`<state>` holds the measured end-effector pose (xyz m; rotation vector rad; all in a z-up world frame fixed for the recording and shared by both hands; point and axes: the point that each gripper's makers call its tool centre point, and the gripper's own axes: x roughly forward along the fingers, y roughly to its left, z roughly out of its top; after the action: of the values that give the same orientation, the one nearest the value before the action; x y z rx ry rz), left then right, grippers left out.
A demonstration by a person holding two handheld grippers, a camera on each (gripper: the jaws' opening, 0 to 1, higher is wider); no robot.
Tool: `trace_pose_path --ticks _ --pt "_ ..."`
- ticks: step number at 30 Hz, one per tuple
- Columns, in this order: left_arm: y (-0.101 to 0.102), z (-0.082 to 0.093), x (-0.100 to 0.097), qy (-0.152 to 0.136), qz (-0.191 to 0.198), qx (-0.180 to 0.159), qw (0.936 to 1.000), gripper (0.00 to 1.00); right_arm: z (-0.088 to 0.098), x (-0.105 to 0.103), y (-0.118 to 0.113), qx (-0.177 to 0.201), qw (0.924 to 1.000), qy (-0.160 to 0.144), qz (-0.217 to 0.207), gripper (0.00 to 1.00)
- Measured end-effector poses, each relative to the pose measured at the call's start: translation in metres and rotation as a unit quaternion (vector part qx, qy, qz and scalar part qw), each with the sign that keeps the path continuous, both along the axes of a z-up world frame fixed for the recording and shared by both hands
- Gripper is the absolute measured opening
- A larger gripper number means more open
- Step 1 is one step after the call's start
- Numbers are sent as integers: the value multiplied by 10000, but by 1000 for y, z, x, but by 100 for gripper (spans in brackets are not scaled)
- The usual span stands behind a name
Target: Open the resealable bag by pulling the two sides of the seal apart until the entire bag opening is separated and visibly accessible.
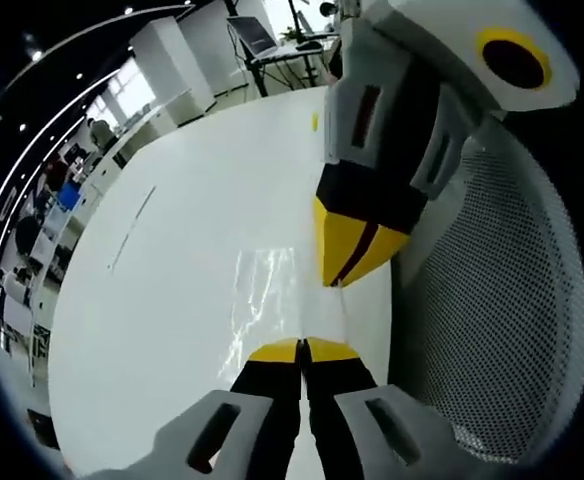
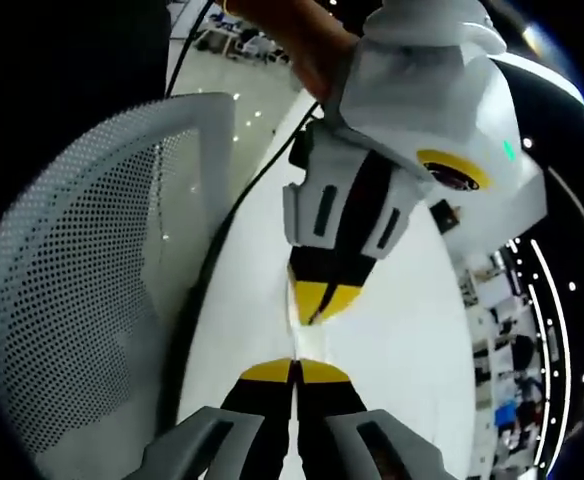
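Between both closed tongs (image 1: 301, 350) (image 2: 294, 371), bag (image 1: 272, 290).

The clear resealable bag (image 1: 272, 295) is hard to trace against the white table (image 1: 172, 300), its top edge hidden between the closed left gripper (image 1: 302, 350) and right gripper (image 1: 347, 262), and distant desks blur.

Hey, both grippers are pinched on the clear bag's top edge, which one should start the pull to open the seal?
Probably the right gripper: it sits on the far side of the bag, free to pull away toward the mesh chair. The left gripper, shut on the near edge, can simply anchor.
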<state>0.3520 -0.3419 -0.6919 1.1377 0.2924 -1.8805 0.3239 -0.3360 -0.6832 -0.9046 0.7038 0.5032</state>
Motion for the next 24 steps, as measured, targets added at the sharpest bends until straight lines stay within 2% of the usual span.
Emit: trace_pose_path --ticks 8,12,16,24 --pt "-5 5 10 -245 197 -174 9994 0 -5 7 4 -32 9999 64 -76 0" --pt "-12 13 14 -30 602 -359 9975 0 -4 13 5 41 9997 29 -219 0" --pt "-17 18 15 34 712 -527 9961 0 -2 21 3 71 9989 -32 -472 0" --pt "-30 34 20 -6 882 -919 9919 0 0 26 5 88 9984 -108 -554 0"
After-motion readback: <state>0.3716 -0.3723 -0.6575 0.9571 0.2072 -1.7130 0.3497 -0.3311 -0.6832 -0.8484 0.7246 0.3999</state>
